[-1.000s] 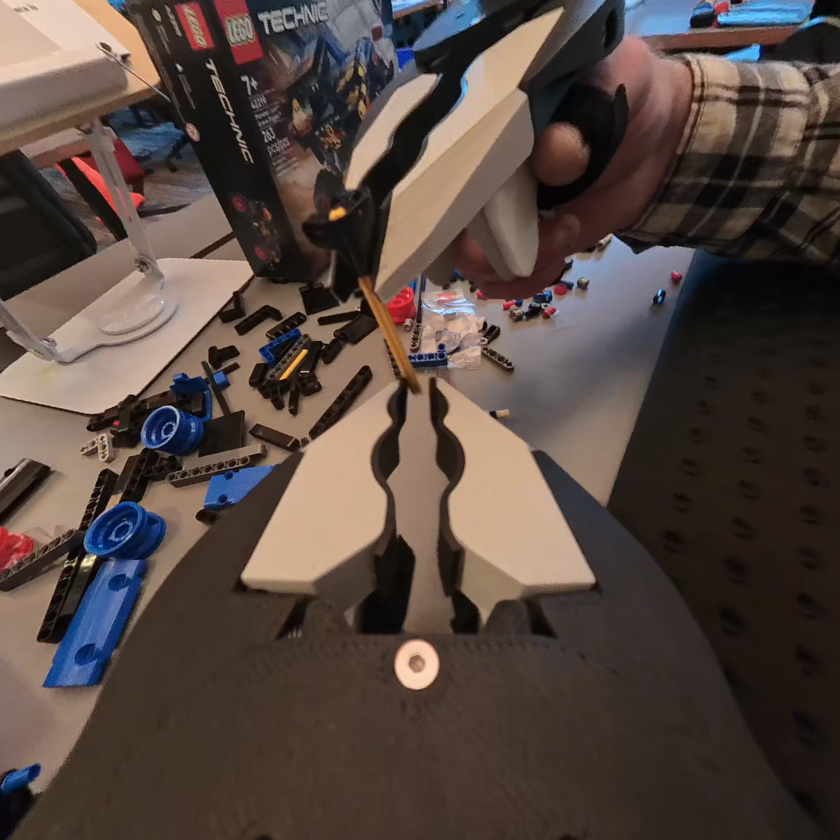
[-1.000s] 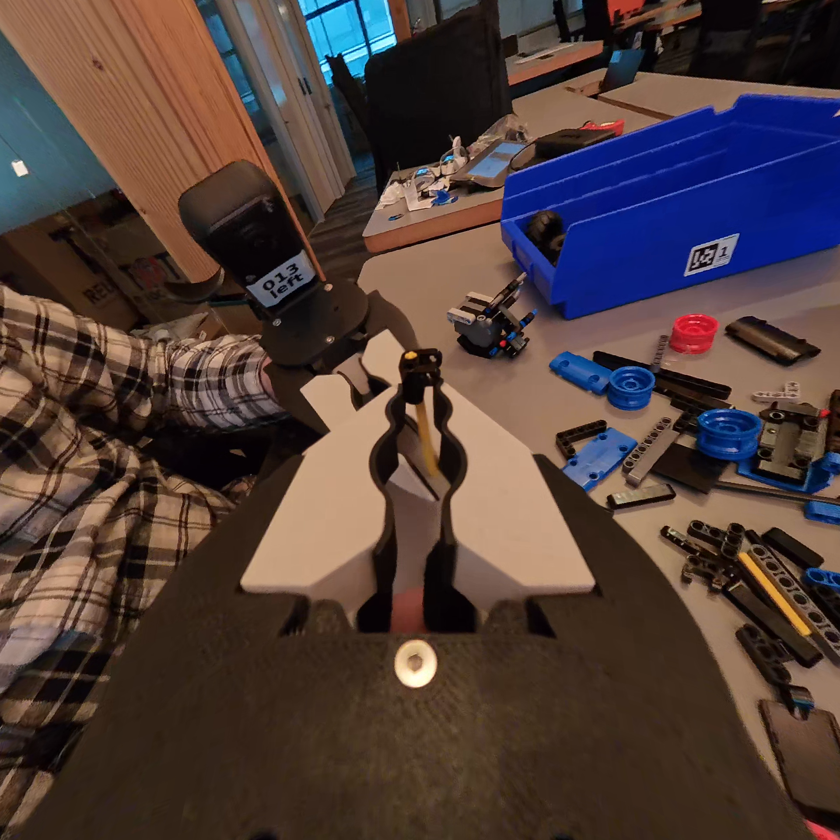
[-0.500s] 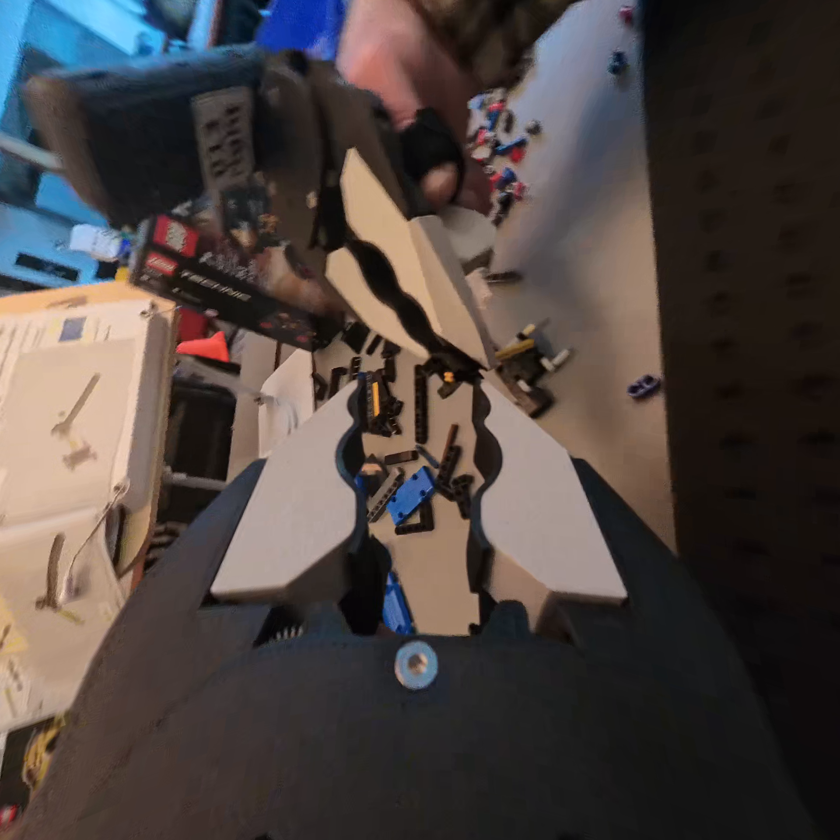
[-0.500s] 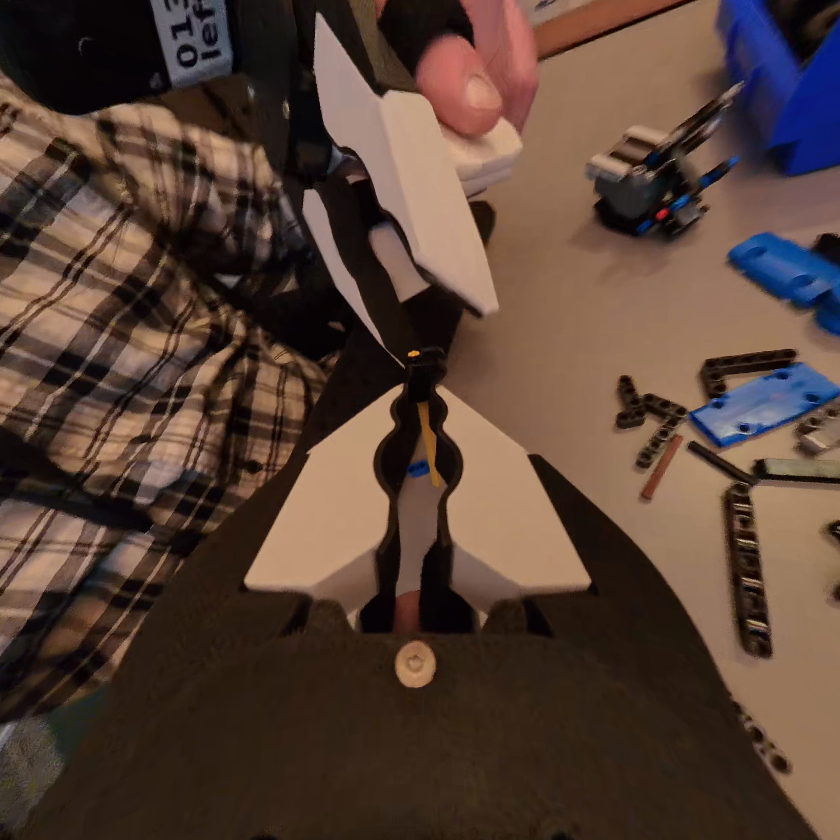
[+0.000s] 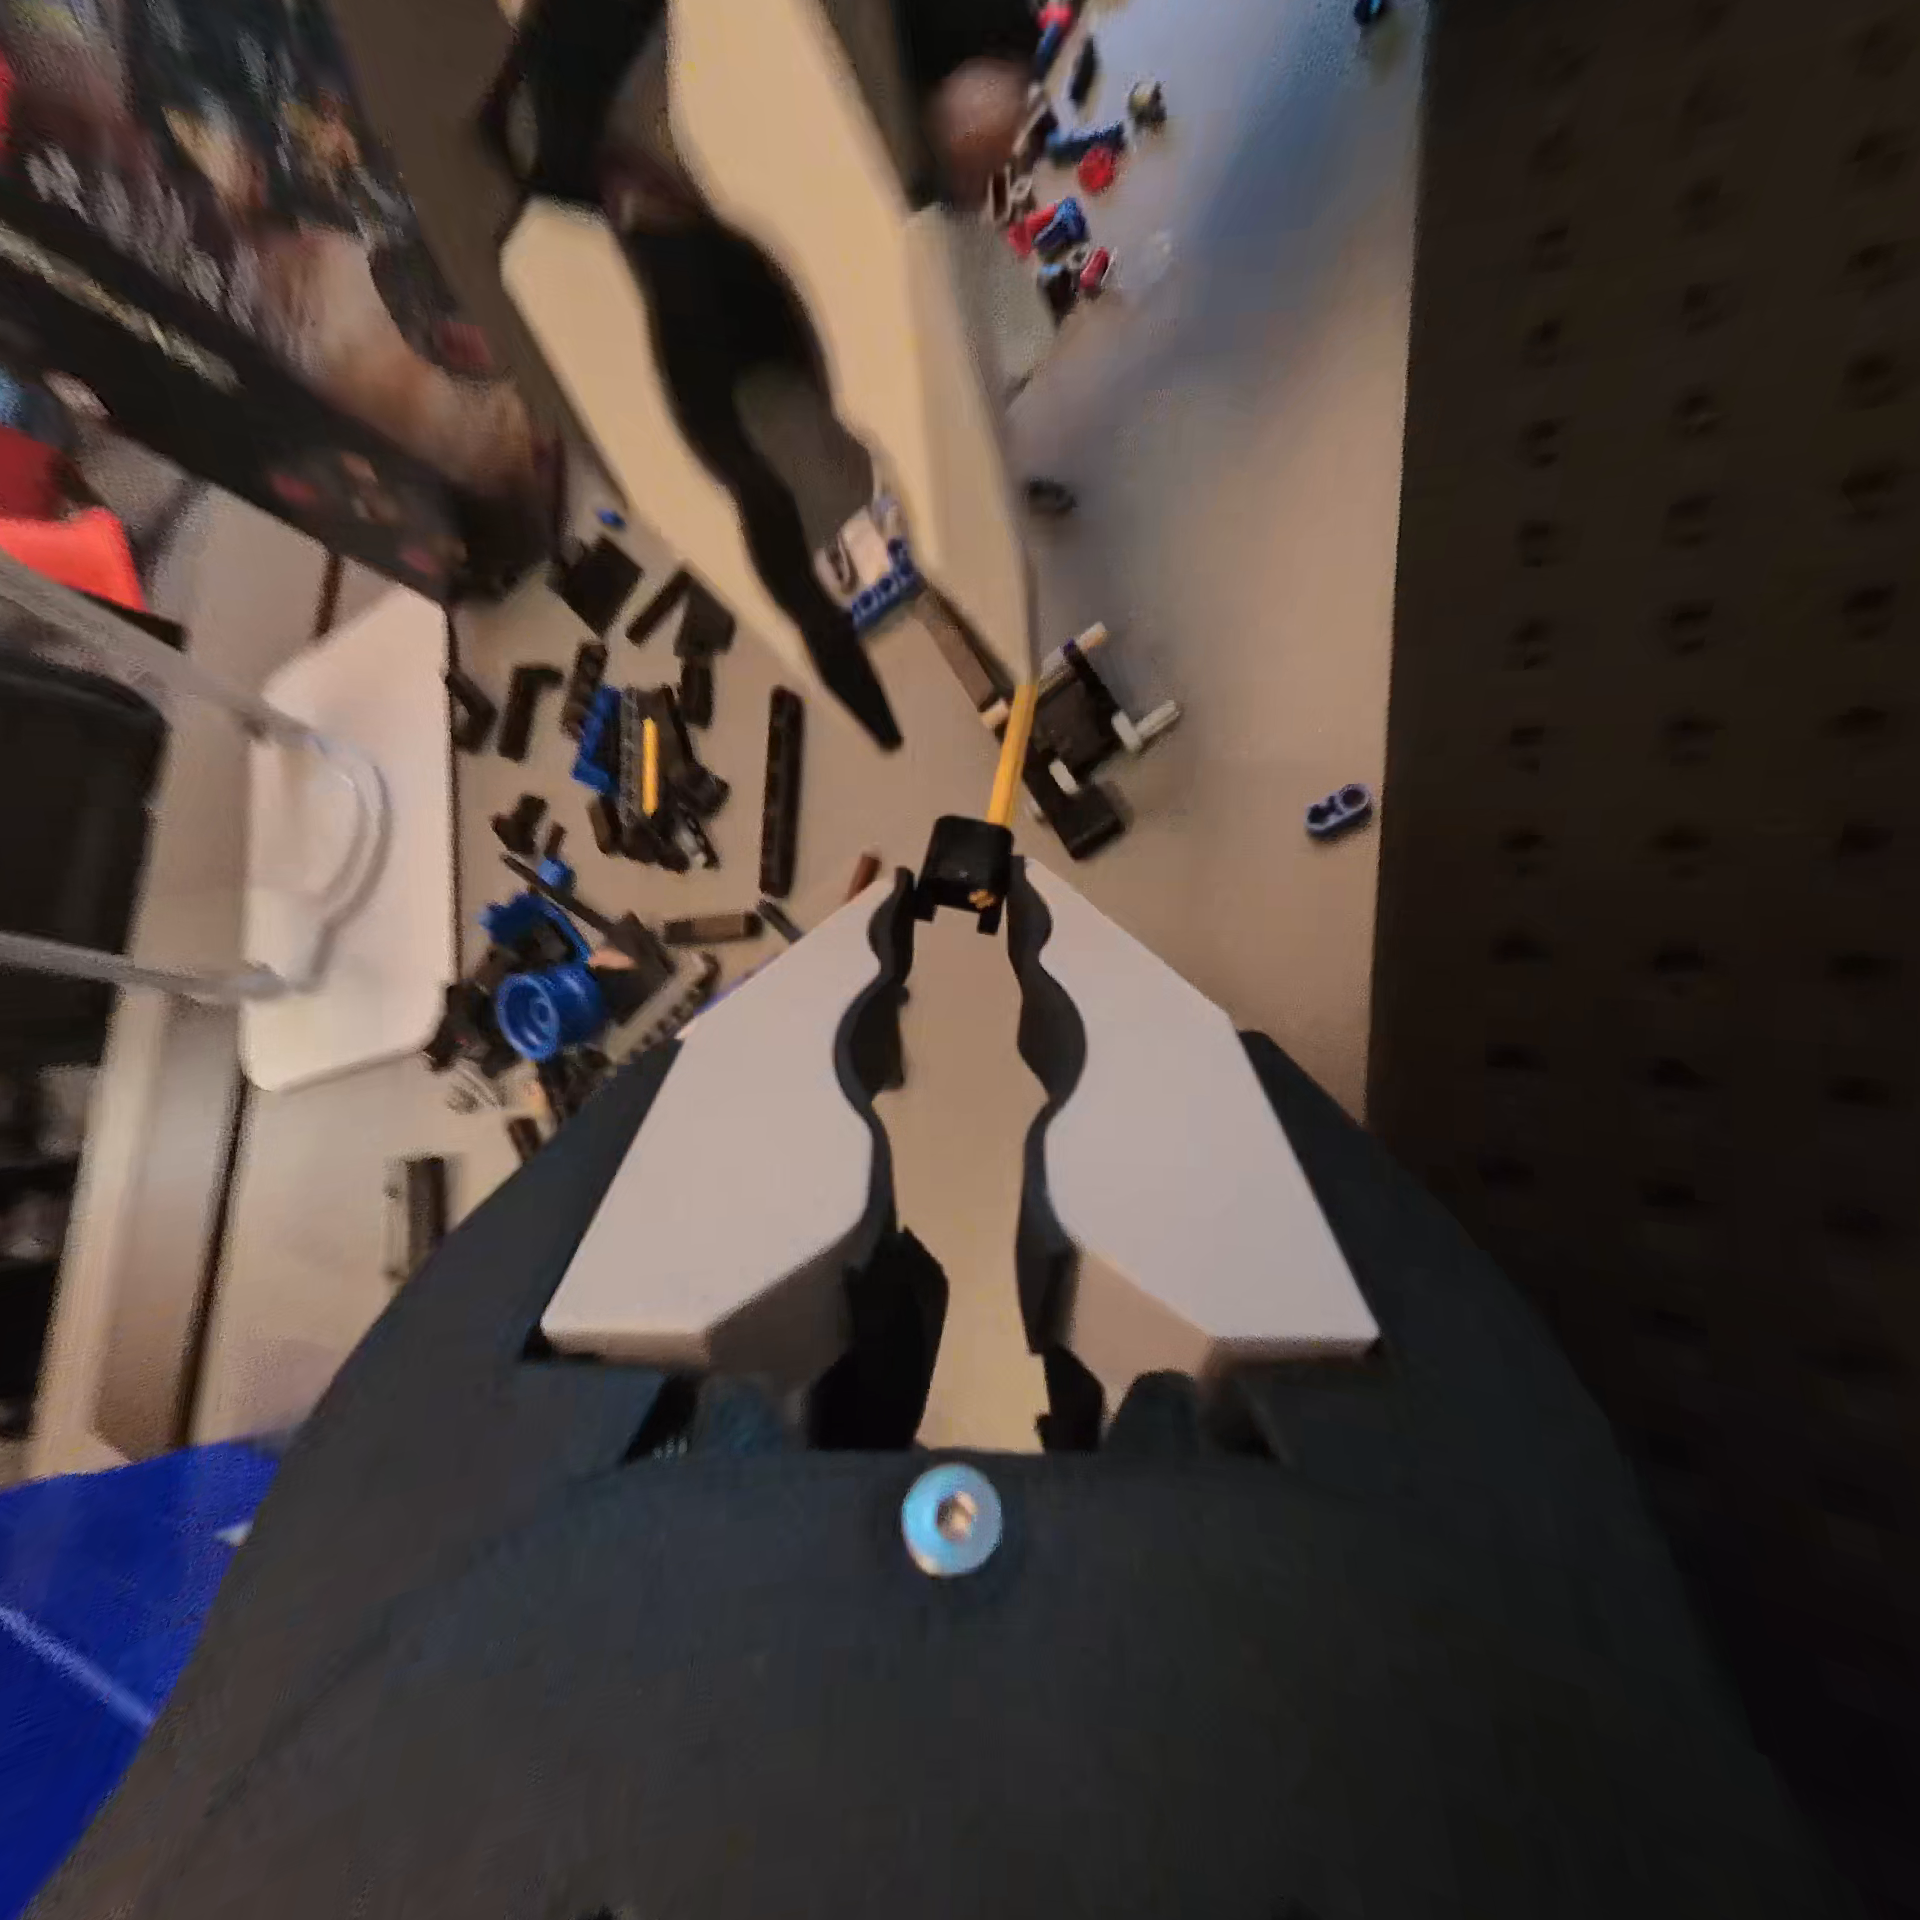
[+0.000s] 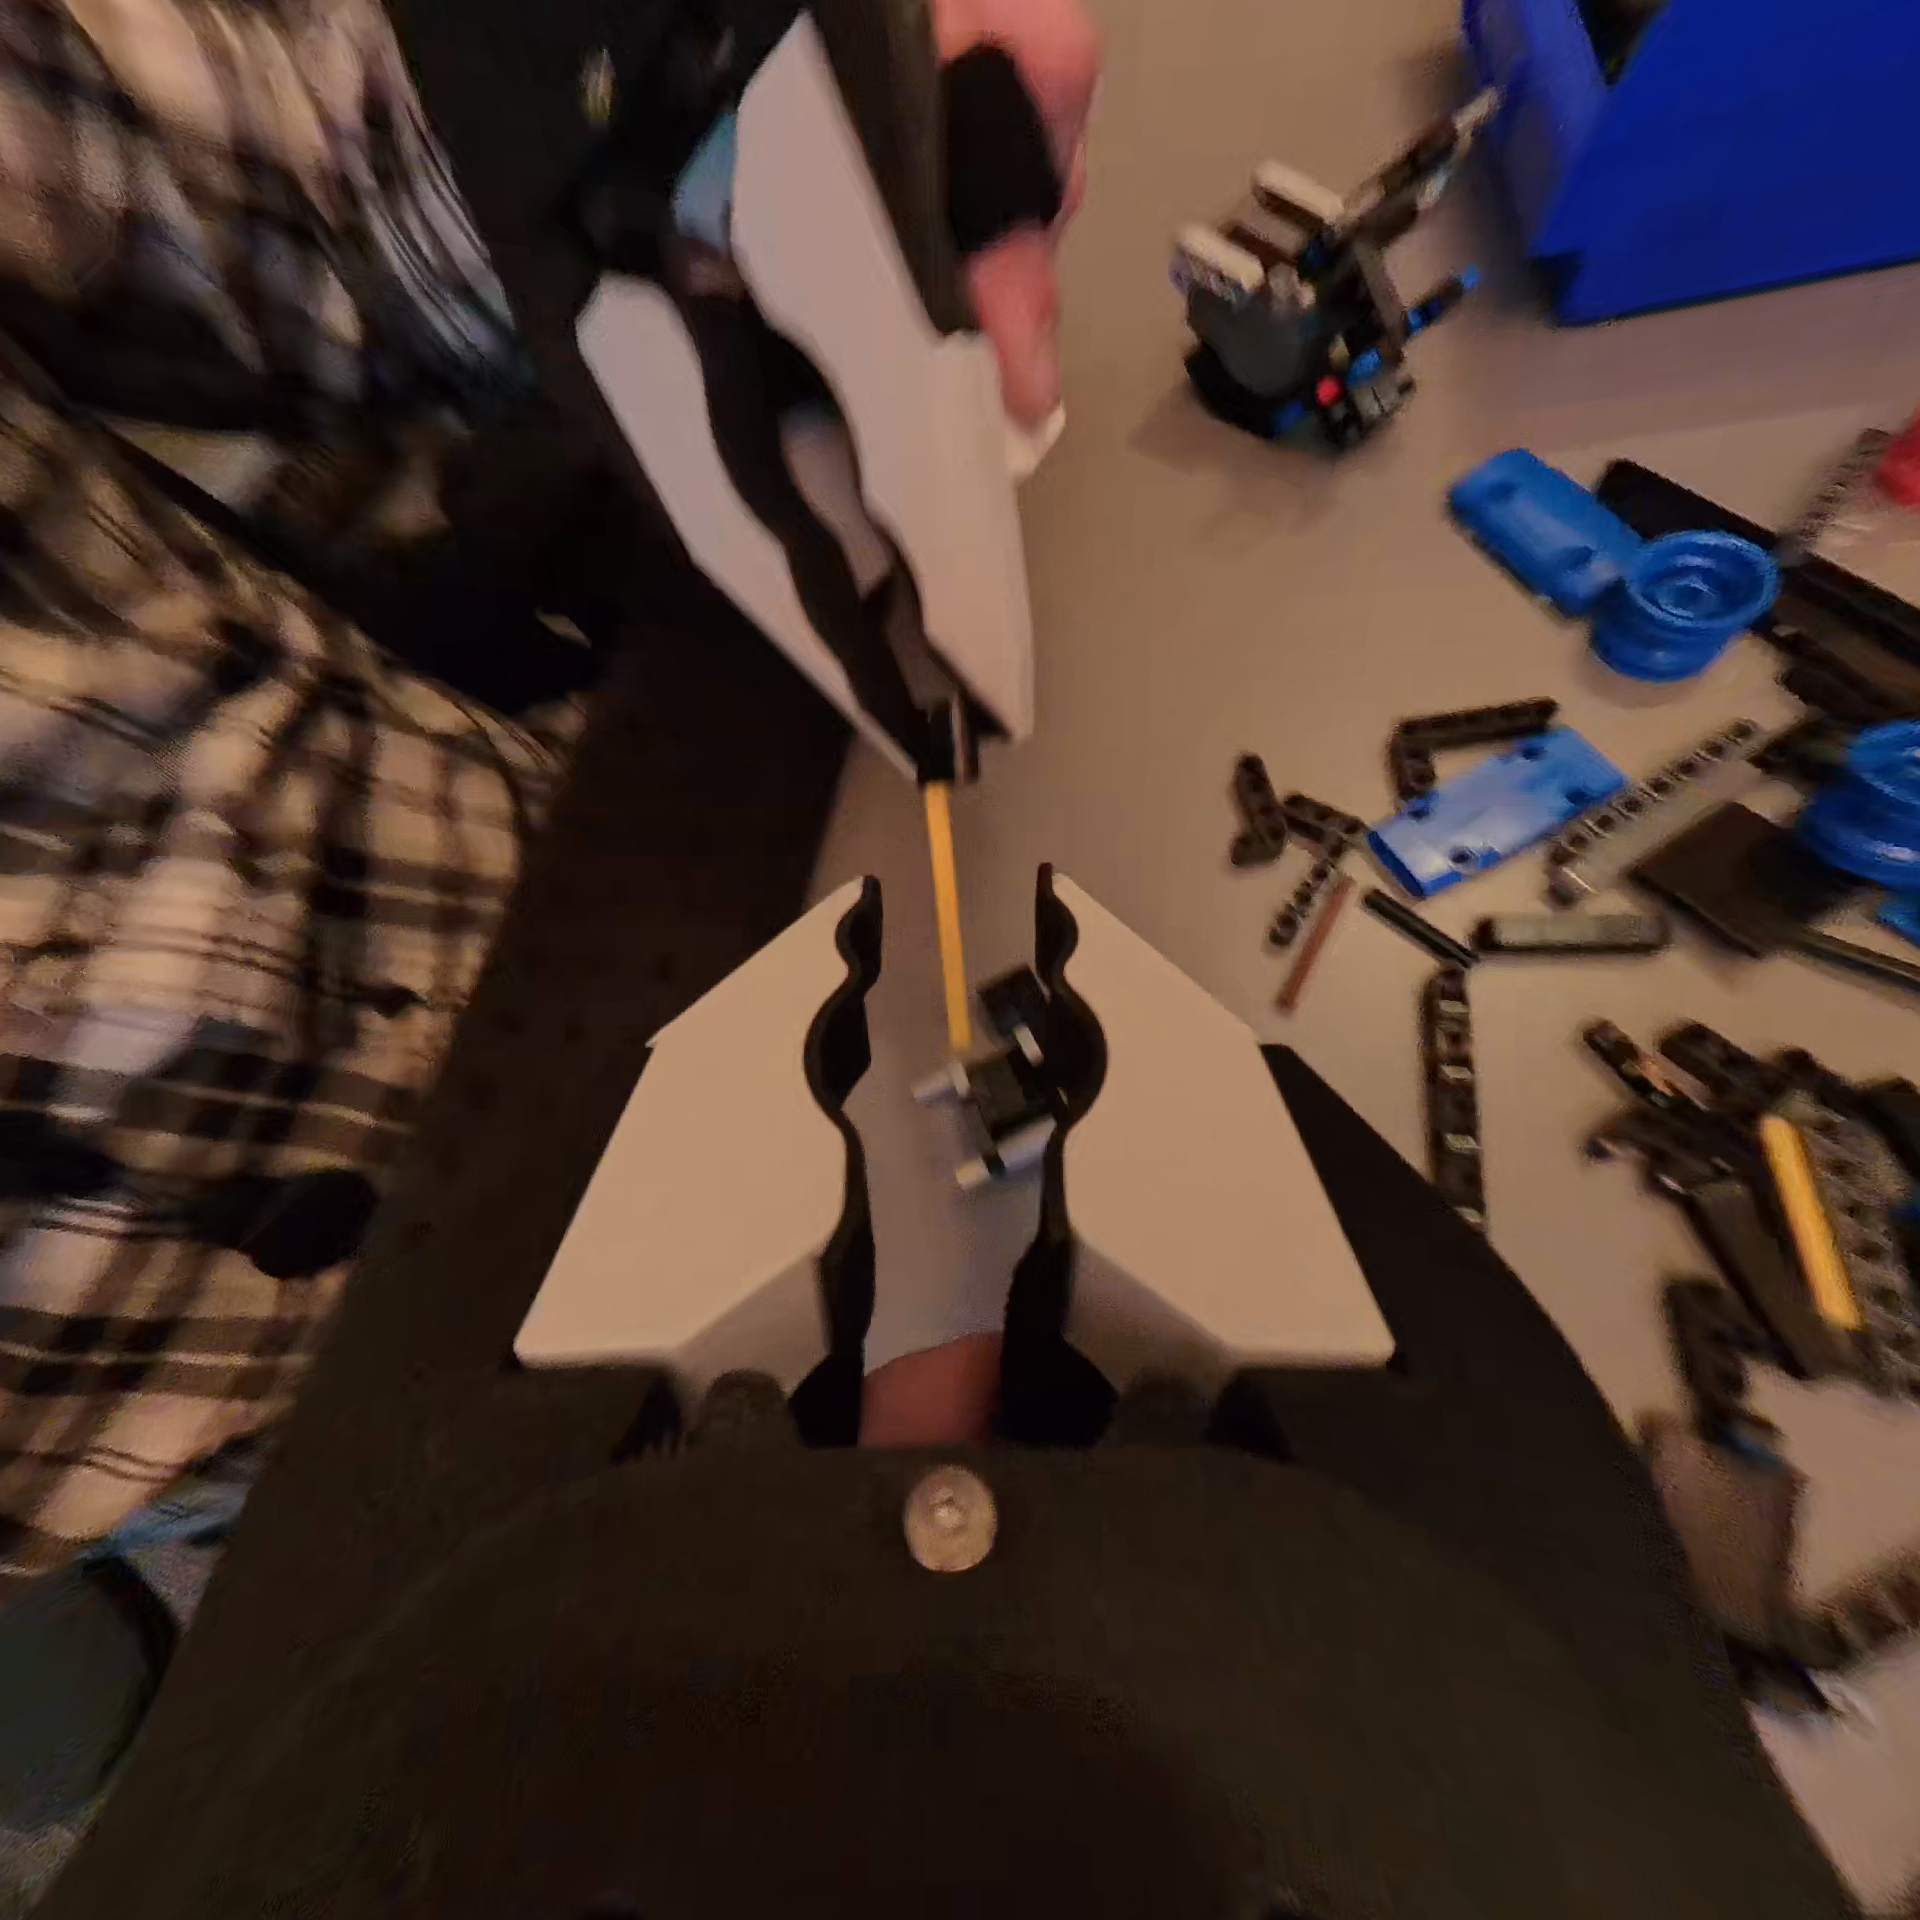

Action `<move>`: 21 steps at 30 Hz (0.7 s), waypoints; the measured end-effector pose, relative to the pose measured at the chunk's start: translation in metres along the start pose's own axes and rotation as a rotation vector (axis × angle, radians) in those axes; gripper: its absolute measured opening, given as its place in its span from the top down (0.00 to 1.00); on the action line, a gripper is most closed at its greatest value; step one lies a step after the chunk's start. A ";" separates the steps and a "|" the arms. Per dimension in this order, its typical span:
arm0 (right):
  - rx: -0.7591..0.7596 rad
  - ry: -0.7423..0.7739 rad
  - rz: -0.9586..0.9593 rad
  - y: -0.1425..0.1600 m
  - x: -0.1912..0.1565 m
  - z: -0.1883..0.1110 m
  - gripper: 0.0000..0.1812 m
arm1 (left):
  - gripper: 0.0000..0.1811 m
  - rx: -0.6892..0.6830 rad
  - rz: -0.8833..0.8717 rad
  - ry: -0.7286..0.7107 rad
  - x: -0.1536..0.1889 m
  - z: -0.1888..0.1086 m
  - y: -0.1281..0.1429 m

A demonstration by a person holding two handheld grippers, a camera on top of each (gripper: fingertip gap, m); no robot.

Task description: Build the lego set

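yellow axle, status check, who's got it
Left gripper shut on black connector at the end of the yellow axle. Right gripper open, axle between its fingers, untouched. Nothing blocking.

1. Left gripper (image 5: 958, 894): jaws drawn in, tips pinched on a small black piece.
2. Right gripper (image 6: 954, 883): jaws parted, nothing clamped between them.
3. The two grippers point tip to tip, close together.
4. Hand (image 6: 1023, 208) wraps the left gripper's handle; plaid sleeve (image 6: 208, 727) behind.
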State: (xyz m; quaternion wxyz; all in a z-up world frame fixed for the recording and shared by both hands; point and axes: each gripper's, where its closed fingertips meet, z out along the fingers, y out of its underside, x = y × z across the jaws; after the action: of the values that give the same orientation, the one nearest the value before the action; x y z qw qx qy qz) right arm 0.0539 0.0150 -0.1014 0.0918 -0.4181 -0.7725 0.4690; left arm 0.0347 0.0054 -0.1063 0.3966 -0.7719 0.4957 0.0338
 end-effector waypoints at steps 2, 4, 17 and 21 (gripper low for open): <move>-0.097 0.142 -0.058 0.015 0.009 -0.004 0.84 | 0.91 -0.011 -0.120 0.057 -0.001 0.000 0.010; -0.211 0.269 -0.116 0.034 0.014 -0.004 0.82 | 0.91 -0.012 -0.203 0.113 -0.003 -0.002 0.016; -0.366 0.185 -0.377 0.076 0.013 0.021 0.83 | 0.92 -0.098 -0.555 0.420 0.009 0.005 0.044; -0.362 0.107 -0.443 0.081 0.000 0.020 0.83 | 0.92 -0.094 -0.620 0.477 0.014 0.003 0.049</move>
State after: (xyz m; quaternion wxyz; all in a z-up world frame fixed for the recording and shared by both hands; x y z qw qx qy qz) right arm 0.0884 0.0189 -0.1770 0.1564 -0.2727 -0.9103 0.2694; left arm 0.0040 -0.0123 -0.1434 0.2260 -0.8885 0.3149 -0.2454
